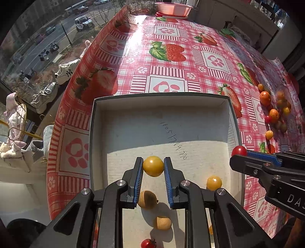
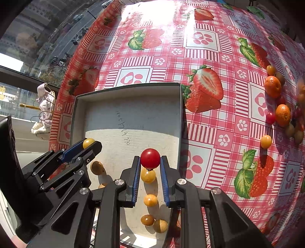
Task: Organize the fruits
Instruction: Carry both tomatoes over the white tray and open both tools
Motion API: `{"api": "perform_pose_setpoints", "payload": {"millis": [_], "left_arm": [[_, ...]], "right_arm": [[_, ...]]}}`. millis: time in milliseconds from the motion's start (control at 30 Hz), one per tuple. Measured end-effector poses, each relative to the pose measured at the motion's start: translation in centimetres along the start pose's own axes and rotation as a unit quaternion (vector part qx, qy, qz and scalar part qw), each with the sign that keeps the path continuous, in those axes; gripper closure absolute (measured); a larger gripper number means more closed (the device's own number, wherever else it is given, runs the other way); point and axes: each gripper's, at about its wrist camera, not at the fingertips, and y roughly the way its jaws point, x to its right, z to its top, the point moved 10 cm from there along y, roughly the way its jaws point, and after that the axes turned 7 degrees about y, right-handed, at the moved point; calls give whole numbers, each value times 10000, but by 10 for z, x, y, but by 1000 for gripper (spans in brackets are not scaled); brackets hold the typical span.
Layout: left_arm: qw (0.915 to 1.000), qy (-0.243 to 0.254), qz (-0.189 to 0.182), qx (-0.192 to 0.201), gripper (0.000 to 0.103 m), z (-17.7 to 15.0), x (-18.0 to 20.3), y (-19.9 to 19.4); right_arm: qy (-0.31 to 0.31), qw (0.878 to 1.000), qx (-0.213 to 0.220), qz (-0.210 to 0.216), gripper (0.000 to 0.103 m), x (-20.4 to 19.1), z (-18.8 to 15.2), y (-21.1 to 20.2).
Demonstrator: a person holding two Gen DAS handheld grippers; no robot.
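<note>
My left gripper [image 1: 153, 166] is shut on a yellow cherry tomato [image 1: 153, 166] and holds it above the open white box [image 1: 233, 122]. My right gripper [image 2: 150, 159] is shut on a red cherry tomato [image 2: 150, 158] above the box's [image 2: 180, 106] right side. Each gripper shows in the other view: the right one [image 1: 240, 152] with its red tomato [image 1: 238, 151], the left one [image 2: 91, 145] with its yellow tomato [image 2: 88, 143]. Several yellow and brown small fruits [image 1: 147, 199] [image 2: 148, 176] lie in the box, plus a red tomato [image 1: 148, 243].
A pile of loose fruit, oranges [image 2: 273, 86] and small tomatoes [image 2: 266, 141], lies on the strawberry tablecloth [image 2: 205, 45] to the right; it also shows in the left wrist view [image 1: 265, 98]. A pink bowl [image 1: 173, 8] stands at the far edge. The table's left edge drops beside a window.
</note>
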Motion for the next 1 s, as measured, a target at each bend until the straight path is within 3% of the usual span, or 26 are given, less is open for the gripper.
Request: {"api": "perform_pose_setpoints", "payload": {"millis": [1000], "left_arm": [[9988,104,419,-236,77,-7,-11,30]], "right_arm": [[-195,9990,-123,-387,79,-3,21,52]]}}
